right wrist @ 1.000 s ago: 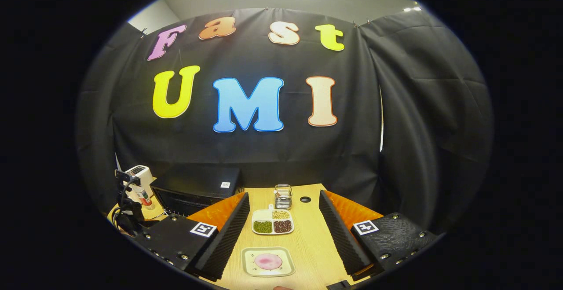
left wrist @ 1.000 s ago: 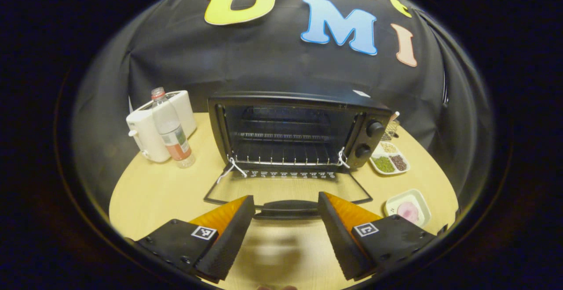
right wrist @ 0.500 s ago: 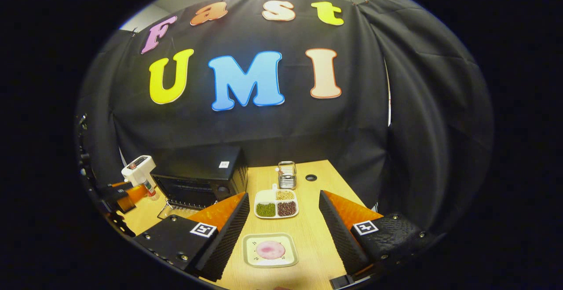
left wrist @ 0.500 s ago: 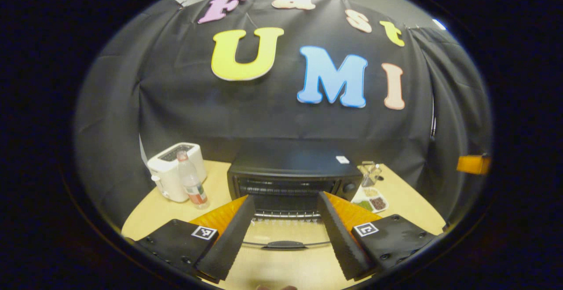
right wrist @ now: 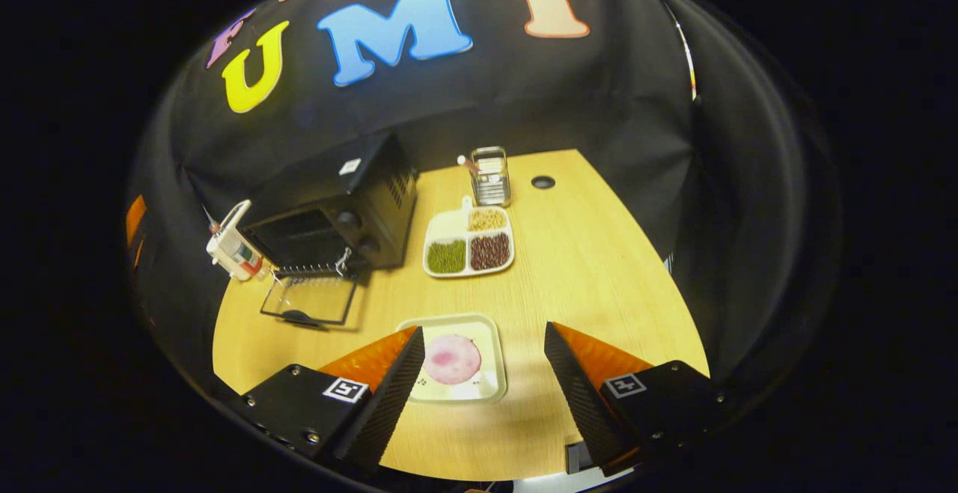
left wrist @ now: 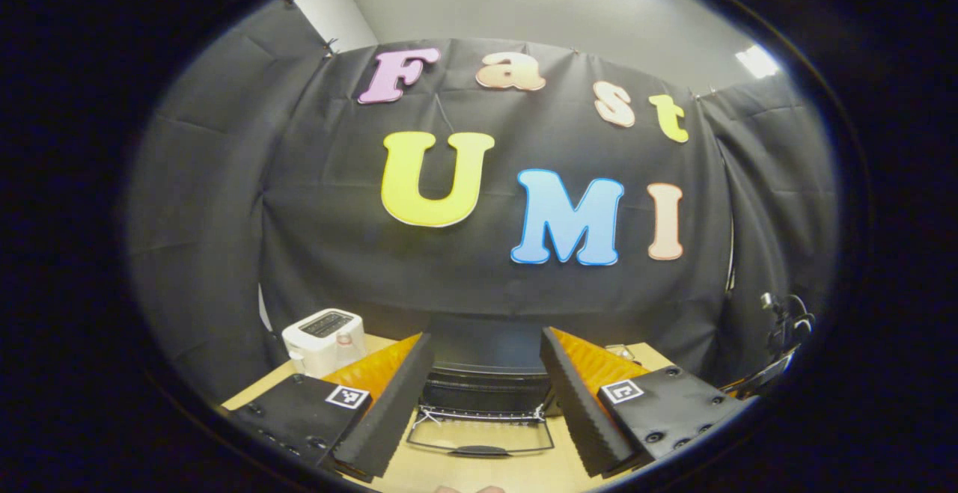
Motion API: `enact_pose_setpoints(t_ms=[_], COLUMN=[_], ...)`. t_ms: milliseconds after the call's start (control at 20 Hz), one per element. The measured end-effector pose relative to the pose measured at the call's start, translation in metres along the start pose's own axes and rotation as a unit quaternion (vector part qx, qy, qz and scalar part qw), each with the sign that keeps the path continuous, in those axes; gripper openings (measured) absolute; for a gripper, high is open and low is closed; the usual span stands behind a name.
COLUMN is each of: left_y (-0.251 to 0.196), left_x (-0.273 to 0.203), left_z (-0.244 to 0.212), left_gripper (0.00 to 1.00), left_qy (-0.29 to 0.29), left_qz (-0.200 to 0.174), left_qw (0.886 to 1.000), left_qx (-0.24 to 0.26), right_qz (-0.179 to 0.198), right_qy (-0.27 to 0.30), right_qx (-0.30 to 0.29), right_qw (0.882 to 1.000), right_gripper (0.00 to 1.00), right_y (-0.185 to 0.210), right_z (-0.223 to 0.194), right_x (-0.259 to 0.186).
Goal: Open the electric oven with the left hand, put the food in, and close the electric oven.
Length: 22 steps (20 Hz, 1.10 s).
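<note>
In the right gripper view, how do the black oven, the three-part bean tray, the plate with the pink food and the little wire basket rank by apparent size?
1. Black electric oven.
2. Square plate and divided white tray: alike; the plate sits nearer.
3. Small wire basket.

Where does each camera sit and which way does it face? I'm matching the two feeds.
Left gripper view: rides the left gripper, held high and level, facing the booth wall; below, the oven with its door down, and a toaster.
Right gripper view: rides the right gripper, tilted down at the table, over the food plate.
Shared: oven, open door.
</note>
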<state>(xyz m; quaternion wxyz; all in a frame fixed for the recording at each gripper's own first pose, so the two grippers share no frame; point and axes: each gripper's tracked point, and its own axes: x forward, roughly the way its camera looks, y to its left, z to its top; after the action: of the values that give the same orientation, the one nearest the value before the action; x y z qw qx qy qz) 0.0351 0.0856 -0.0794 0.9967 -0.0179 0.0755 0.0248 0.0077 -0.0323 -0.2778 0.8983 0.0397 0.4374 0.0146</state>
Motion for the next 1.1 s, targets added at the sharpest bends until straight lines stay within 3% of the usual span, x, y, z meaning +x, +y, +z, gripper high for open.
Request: enact_pose_setpoints(t_ms=[200,300,500,550,650,700,800,900,1000,1100], left_y=[0.014,0.024,0.047,0.053,0.065,0.070,0.079,0.084,0.088,0.087], left_x=[-0.018,-0.029,-0.052,-0.057,-0.066,-0.070,-0.078,-0.081,-0.083,-0.082], left_z=[-0.015,-0.024,-0.035,-0.037,-0.040,-0.040,-0.044,-0.047,-0.050,-0.052], left_gripper=[1.00,1.00,1.00,1.00,1.00,0.92,0.92,1.00,0.97,1.00], left_qy=[0.017,0.028,0.042,0.044,0.047,0.050,0.053,0.057,0.060,0.062], left_qz=[0.021,0.033,0.060,0.066,0.079,0.086,0.096,0.103,0.106,0.105], left_qw=[1.000,0.999,0.997,0.997,0.996,0.995,0.994,0.993,0.992,0.992], left_qx=[0.003,0.000,-0.005,-0.005,-0.007,-0.009,-0.012,-0.014,-0.016,-0.020], right_qz=[-0.008,-0.016,-0.027,-0.029,-0.035,-0.031,-0.032,-0.038,-0.032,-0.018], right_qy=[0.051,0.074,0.102,0.111,0.127,0.138,0.159,0.171,0.178,0.180], right_qx=[-0.020,-0.037,-0.068,-0.075,-0.081,-0.082,-0.085,-0.084,-0.064,-0.038], right_qw=[0.998,0.996,0.992,0.991,0.988,0.987,0.983,0.981,0.981,0.983], right_gripper=[0.98,0.91,0.89,0.82,0.80,0.80,0.72,0.72,0.63,0.40], right_y=[-0.011,-0.014,-0.014,-0.015,-0.016,-0.013,-0.013,-0.015,-0.010,-0.003], right_z=[-0.023,-0.031,-0.039,-0.041,-0.047,-0.053,-0.060,-0.065,-0.066,-0.063], right_x=[0.031,0.048,0.079,0.085,0.101,0.108,0.115,0.123,0.120,0.123])
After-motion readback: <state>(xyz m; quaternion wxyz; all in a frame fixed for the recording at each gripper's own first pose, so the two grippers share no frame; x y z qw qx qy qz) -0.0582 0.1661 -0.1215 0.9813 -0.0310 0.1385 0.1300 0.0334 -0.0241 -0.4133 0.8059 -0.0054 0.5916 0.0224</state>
